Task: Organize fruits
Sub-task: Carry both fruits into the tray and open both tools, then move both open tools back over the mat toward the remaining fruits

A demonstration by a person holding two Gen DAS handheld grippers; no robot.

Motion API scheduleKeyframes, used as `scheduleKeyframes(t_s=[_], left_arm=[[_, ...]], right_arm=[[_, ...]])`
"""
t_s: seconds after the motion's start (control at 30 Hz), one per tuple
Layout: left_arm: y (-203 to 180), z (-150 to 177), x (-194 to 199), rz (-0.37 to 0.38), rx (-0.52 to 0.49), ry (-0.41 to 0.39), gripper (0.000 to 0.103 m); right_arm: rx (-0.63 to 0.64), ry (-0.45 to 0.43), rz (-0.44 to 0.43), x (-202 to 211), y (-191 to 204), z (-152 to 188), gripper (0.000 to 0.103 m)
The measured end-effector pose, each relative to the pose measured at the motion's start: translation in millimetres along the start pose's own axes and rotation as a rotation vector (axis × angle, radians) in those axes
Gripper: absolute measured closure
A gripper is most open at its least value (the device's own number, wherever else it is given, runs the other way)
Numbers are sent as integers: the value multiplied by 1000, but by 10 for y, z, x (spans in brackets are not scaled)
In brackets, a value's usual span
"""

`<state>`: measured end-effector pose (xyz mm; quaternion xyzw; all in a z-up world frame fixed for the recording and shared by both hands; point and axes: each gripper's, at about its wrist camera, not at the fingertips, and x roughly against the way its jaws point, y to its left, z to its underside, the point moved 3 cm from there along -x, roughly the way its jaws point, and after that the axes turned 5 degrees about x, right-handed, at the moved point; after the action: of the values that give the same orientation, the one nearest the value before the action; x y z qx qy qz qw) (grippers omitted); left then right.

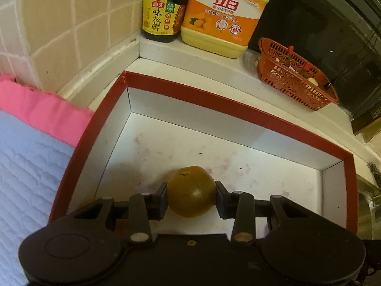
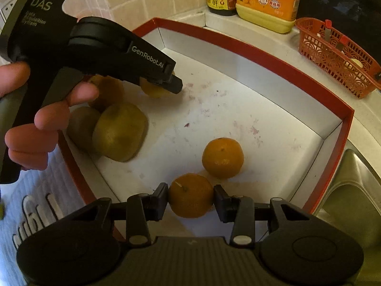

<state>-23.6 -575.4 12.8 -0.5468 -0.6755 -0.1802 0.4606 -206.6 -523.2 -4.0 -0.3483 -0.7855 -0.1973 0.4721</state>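
Left gripper [image 1: 191,196]: clamped on a round yellow-green citrus fruit [image 1: 191,191], both black fingers pressing its sides, low centre of the left wrist view, over the floor of the box.
Right gripper [image 2: 190,197]: closed around a round orange tangerine [image 2: 191,195], low centre of the right wrist view, above the near edge of the box.
Box: shallow red-rimmed cardboard box with a white stained inside [image 2: 262,128], filling the middle of both views.
Loose fruit in box: a second orange tangerine [image 2: 222,157] just beyond the held one; two brown oval kiwis [image 2: 119,132] touching each other at centre left.
Left hand [image 2: 35,119]: wrapped around the black handle at the left edge of the right wrist view.
Upper frame: dark soy sauce bottle [image 1: 162,12] beside a yellow and orange detergent jug [image 1: 226,16]; red plastic lattice basket [image 1: 295,76] to their right.
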Motion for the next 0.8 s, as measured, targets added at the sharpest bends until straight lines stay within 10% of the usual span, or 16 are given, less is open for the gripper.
scheduleKeyframes(t_s=[0.13, 0.8], left_arm=[[-3, -4, 88, 23, 25, -11, 24], [502, 661, 1965, -40, 111, -319, 24]], right_arm=[[-2, -8, 6, 27, 3, -8, 55], [70, -302, 67, 1188, 446, -361, 8]])
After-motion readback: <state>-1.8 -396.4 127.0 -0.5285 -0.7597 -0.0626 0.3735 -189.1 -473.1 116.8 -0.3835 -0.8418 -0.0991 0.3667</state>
